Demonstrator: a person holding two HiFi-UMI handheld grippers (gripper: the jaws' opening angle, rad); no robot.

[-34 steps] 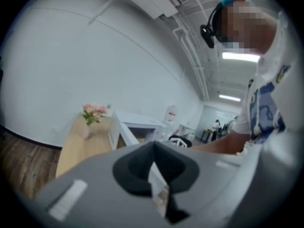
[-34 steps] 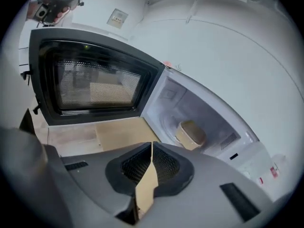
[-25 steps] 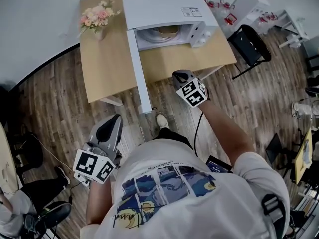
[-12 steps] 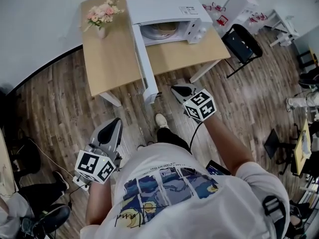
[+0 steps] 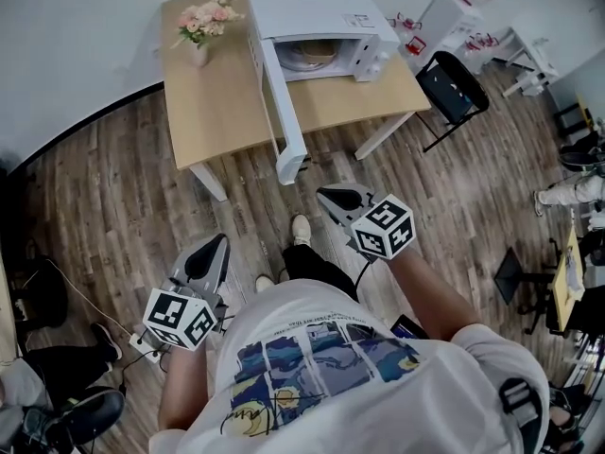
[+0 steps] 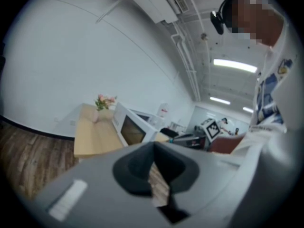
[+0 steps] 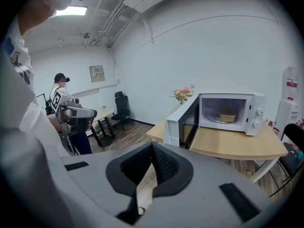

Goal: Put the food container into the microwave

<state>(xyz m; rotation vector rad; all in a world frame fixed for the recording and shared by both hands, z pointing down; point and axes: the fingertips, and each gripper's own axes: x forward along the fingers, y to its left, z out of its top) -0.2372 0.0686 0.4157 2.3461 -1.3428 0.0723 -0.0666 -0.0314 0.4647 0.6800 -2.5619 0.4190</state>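
The fingers (image 7: 166, 165) of the right gripper (image 7: 152, 146) are pressed together, pad against pad, with nothing between them. The left gripper (image 6: 153, 146) is the same: its fingers (image 6: 137, 170) meet at the tips and hold nothing.

The food container (image 7: 227, 114) lies well ahead of the right fingers, up and to their right, inside the microwave (image 7: 247, 109). It rests on the glass turntable (image 7: 213, 119). The door (image 7: 183, 120) swings open toward the fingers' side, between them and the flowers (image 7: 183, 94).

From the left fingers the microwave stands ahead and a little to the left, and its open door hides the container. In the head view both pairs of fingertips hang over the wooden floor (image 5: 113, 206) on the near side of the table (image 5: 217, 112). The container is beyond them and well apart from both, closer to the line of the right fingers.

The container sits level, tan, wider than tall, and its width runs across the oven's mouth. It is too small to tell whether it is round or oblong.

A label (image 5: 354, 22) on the microwave's top carries print too small to read. The marker cube (image 5: 386, 230) behind the right fingers shows black-and-white squares. A framed notice (image 7: 97, 73) on the wall left of the right fingers is also illegible.
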